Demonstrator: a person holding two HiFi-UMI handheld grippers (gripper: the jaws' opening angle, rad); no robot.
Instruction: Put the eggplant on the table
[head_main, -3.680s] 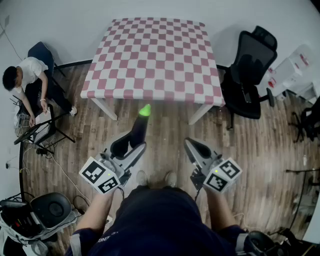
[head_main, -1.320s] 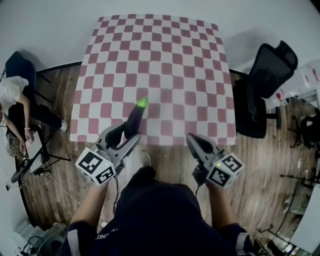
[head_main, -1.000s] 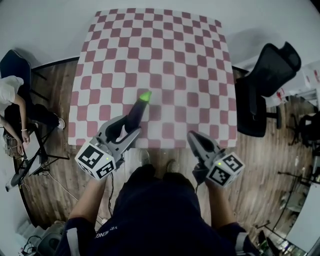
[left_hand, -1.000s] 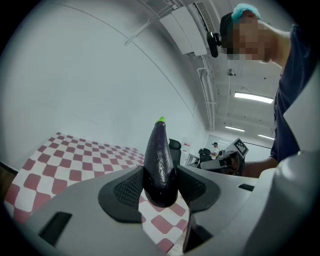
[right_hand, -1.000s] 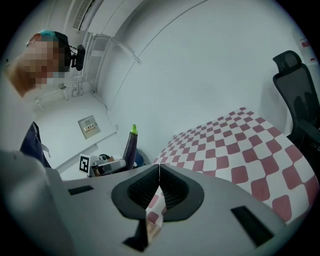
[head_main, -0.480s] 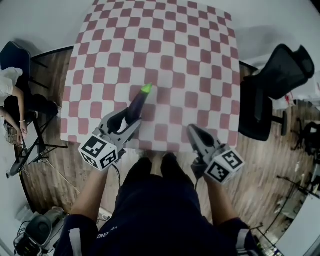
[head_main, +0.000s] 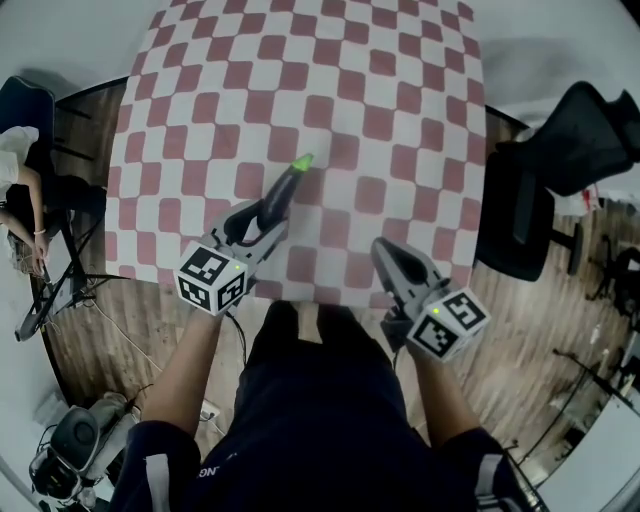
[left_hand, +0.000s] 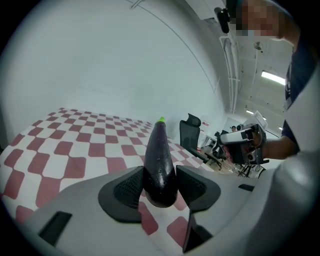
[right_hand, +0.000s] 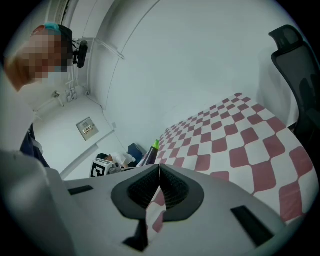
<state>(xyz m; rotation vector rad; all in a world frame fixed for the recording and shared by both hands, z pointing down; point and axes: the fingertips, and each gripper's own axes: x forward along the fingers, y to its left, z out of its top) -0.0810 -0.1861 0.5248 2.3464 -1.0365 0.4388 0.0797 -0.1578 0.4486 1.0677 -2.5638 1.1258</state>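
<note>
A dark purple eggplant (head_main: 280, 192) with a green tip is clamped by its thick end in my left gripper (head_main: 261, 216), above the near part of the table (head_main: 400, 90) with the red-and-white checked cloth. In the left gripper view the eggplant (left_hand: 160, 160) stands between the two black pads, tip pointing away over the cloth. My right gripper (head_main: 392, 262) hovers at the table's near edge, jaws pressed together with nothing between them (right_hand: 159, 187). From the right gripper view the eggplant's green tip (right_hand: 155, 145) shows to the left.
A black office chair (head_main: 545, 190) stands to the right of the table. A seated person (head_main: 18, 190) and a stand are on the wooden floor at the left. Cables and equipment (head_main: 75, 455) lie at the lower left.
I have come closer to the table. My left gripper has carried the eggplant forward over the near part of the cloth. The right gripper has reached the table's edge, still shut.
</note>
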